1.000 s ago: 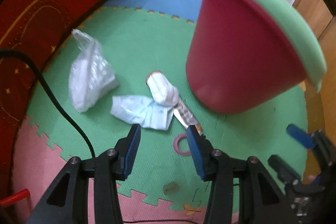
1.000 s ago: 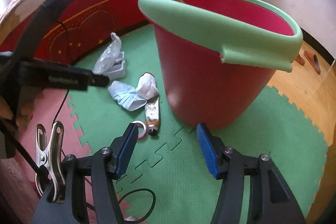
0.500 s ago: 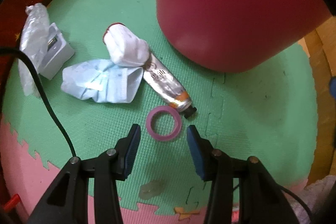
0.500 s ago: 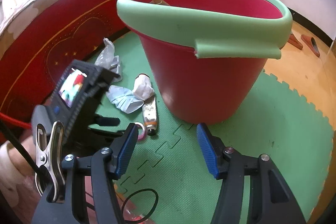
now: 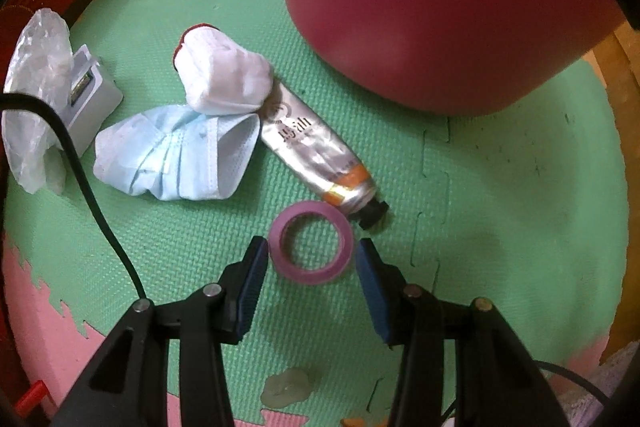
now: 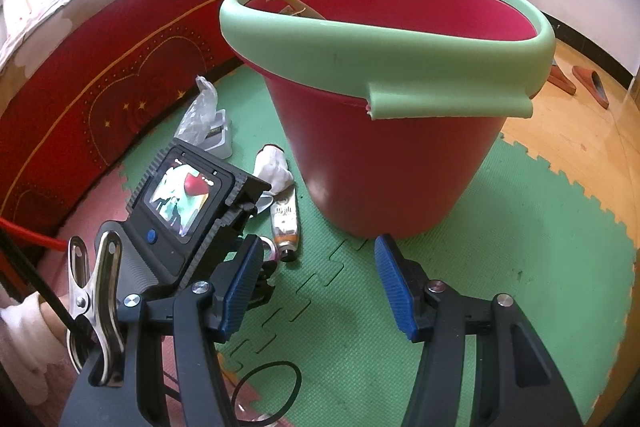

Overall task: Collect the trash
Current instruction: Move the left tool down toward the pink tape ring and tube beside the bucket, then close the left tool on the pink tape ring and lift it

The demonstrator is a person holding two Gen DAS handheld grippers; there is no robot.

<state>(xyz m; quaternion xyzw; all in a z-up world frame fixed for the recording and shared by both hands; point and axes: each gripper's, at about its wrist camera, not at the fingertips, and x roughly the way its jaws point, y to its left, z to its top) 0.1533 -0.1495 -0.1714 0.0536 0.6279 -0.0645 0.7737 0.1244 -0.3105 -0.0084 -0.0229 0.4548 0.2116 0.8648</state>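
Left gripper (image 5: 310, 255) is pointed steeply down over the pink tape ring (image 5: 311, 242); fingers are spread, one on each side of the ring, pads not yet pressing. Nothing is held. Right gripper (image 6: 318, 283) is parked in front of the red bucket (image 6: 384, 155), fingers apart and empty.

Ring is lying flat on the green foam mat (image 5: 500, 211), just beside the cap end of the silver tube (image 5: 316, 155), possibly touching it. Bucket stands near, up and right of the ring in the left wrist view.

Handling, judged:
- Ring: light, stiff, thin-walled hoop. Best clamped across its outer diameter. Low profile, so fingertips must be brought right down to the mat or the pads will close over the top. Smooth edge may slip if caught off-centre.
- Tube: light, crushable foil, rounded; likely to roll. To be taken across mid-body.
- Blue face mask (image 5: 176, 159) and white crumpled cloth (image 5: 224, 71): soft, weightless; any bunched fold can be pinched.
- Clear plastic bag (image 5: 36, 75): slippery, shapeless.

Risk: tube cap nudged by the right-hand finger during closing.
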